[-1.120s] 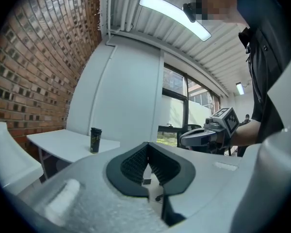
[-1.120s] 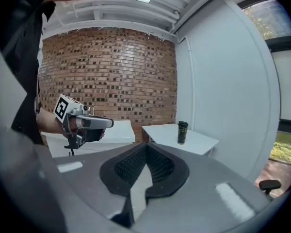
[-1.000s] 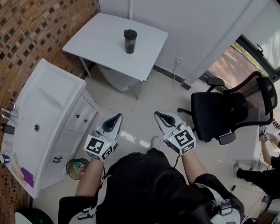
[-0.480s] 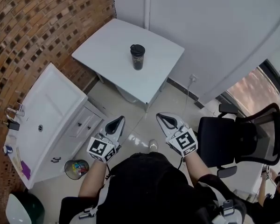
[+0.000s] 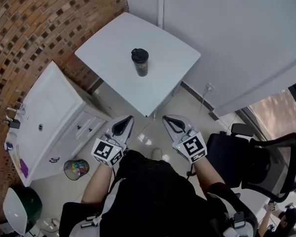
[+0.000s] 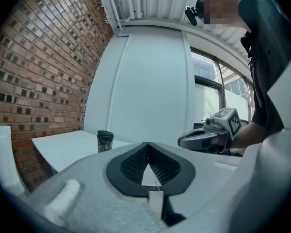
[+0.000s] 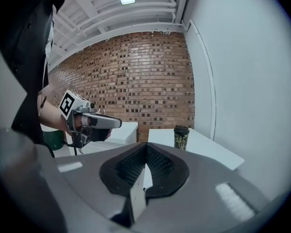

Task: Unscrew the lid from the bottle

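While your left gripper (image 5: 128, 118) and right gripper (image 5: 166, 118) are both closed on nothing, the bottle (image 5: 140, 65) stands well ahead.
Bottle upright, lid (image 5: 139, 55) on, mid-table (image 5: 108, 41), away from every edge; your tongs flank the near corner over open floor. Sink cabinet (image 5: 52, 115) left, office chair (image 5: 259, 162) right, brick wall (image 5: 34, 19) beyond.

Wall (image 5: 39, 23) rough brick; table (image 5: 108, 48) smooth matt white; floor tiles (image 5: 177, 107) glossy; bottle lid (image 5: 139, 55) black plastic

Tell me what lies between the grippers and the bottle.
Only bare table. In the head view, nothing stands on it between the bottle and the left gripper or the right gripper.
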The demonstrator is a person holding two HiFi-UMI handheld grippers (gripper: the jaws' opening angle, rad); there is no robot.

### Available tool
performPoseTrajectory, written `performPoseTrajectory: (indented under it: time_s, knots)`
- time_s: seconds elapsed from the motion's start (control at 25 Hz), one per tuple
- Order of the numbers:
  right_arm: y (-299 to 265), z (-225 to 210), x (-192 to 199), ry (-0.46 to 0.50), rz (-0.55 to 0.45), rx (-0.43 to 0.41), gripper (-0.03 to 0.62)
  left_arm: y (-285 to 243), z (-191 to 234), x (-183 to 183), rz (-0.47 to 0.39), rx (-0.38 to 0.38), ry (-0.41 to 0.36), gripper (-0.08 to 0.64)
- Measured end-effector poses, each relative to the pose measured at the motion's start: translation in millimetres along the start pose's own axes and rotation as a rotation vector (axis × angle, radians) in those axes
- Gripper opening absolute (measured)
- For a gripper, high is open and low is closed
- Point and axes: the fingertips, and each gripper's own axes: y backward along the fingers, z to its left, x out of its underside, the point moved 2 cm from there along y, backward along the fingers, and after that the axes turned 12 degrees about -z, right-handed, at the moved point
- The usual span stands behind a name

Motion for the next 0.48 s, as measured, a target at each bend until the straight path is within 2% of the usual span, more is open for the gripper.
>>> performPoseTrajectory:
  time_s: [0.24,0.48]
  knots:
    - [-32,-14,9,-0.043,0.004,-0.042,0.005,-9,21,4,0.014,-0.033,-0.002,0.003]
    - [-86,-30,4,0.039,0.036,-0.09,0.005,-33,78,10,-0.002,-0.022,0.016,0.003]
